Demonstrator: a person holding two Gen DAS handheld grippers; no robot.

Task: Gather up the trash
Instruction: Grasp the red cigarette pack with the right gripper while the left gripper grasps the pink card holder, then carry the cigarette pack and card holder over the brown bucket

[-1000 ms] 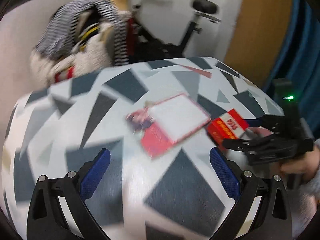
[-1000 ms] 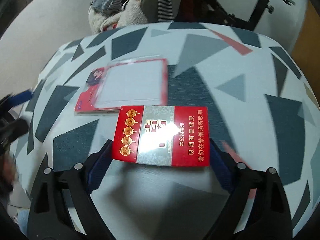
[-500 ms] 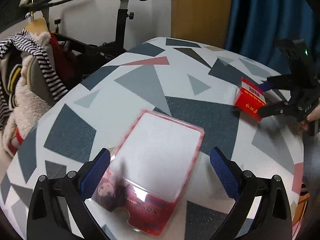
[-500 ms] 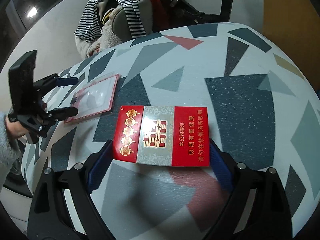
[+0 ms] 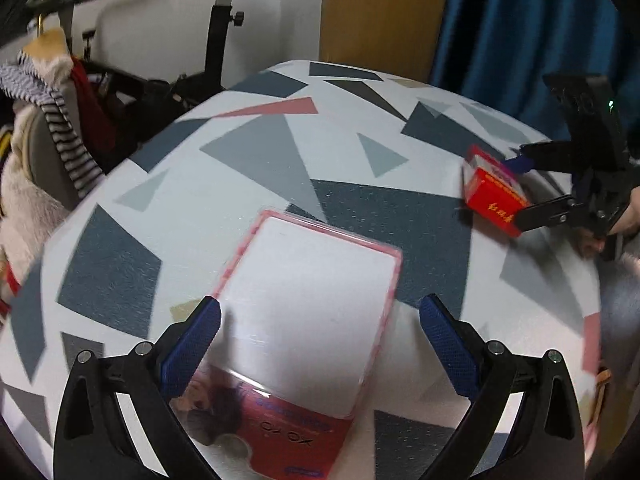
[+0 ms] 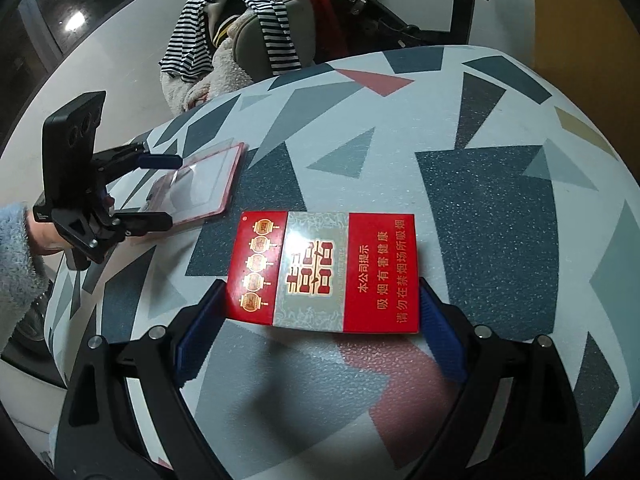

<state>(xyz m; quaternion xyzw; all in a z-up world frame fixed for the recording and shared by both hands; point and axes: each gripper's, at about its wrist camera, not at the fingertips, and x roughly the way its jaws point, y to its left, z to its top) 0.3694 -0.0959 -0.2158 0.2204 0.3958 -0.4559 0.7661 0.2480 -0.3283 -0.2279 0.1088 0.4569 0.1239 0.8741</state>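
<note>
A flat red and clear plastic package (image 5: pixel 304 332) lies on the patterned table (image 5: pixel 248 152). My left gripper (image 5: pixel 320 328) is open, with its blue pads on either side of the package; the pair also shows in the right wrist view, package (image 6: pixel 200 184) and gripper (image 6: pixel 156 188). My right gripper (image 6: pixel 320 312) is shut on a red cigarette box (image 6: pixel 324 272) and holds it just above the table. In the left wrist view the box (image 5: pixel 494 192) sits between the right gripper's fingers (image 5: pixel 536 212) at the far right.
The round table has a grey, blue and pink triangle pattern. A chair piled with striped and fleece clothes (image 6: pixel 248 32) stands behind it. An exercise bike (image 5: pixel 224 40), a wooden panel (image 5: pixel 380 12) and a blue curtain (image 5: pixel 528 20) lie beyond the table.
My left gripper has swung round and closed in on the plastic package until its pads straddle it. My right gripper has kept hold of the cigarette box and turned a little.
</note>
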